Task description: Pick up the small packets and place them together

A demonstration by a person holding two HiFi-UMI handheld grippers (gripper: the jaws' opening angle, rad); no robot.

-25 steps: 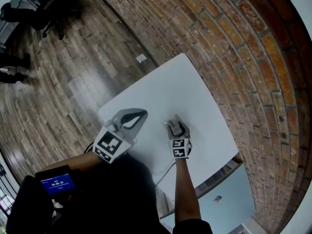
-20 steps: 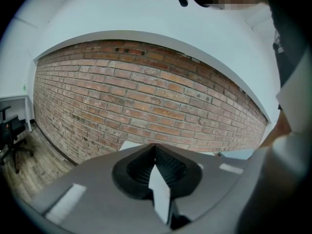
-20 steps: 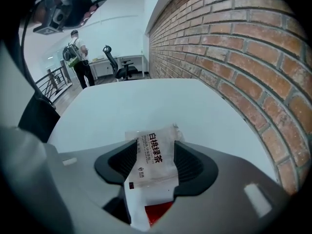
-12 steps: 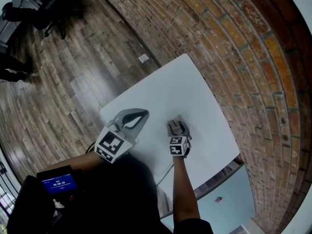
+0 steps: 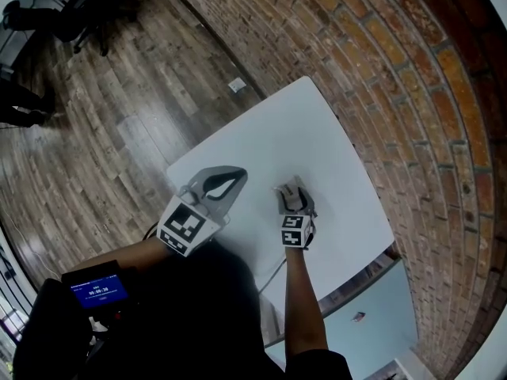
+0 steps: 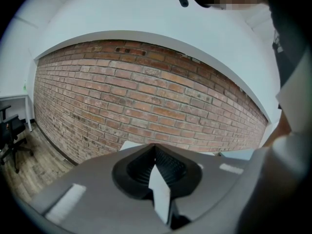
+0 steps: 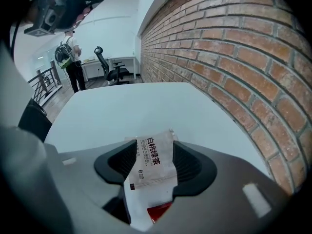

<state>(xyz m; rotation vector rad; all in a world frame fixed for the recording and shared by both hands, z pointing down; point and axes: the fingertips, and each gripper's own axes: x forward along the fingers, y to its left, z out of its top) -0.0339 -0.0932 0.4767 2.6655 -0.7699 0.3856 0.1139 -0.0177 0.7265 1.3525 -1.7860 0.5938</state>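
Brickwork filled most of the room's far side: a red brick wall (image 5: 380,70) ran beside a white square table (image 5: 293,133), which stood on a brown wood-plank floor (image 5: 103,109) where a small white tag (image 5: 237,85) lay near the table's corner. The right gripper (image 5: 295,187) pointed steeply down over the tabletop with its jaws wide apart, closed across a white paper tea packet (image 7: 152,162) whose side edges met both ribbed pads. Dark Chinese print on this packet read 白桃绿茶, with smaller lines too fine to read and a red patch at its lower end. The left gripper (image 5: 240,174) hung over the table's near edge, jaws drawn together on a thin plain white packet (image 6: 160,191) seen edge-on, with no print visible. Each gripper carried a cube of black-and-white square markers (image 5: 184,228). Only the right gripper view showed the packet's lettering, along with a black office chair (image 7: 112,65), a white desk (image 7: 119,58) and a standing person wearing a backpack (image 7: 73,65). Only the head view showed a dark device with a blue screen (image 5: 93,291), its digits too small to read, and neither packet could be made out there.
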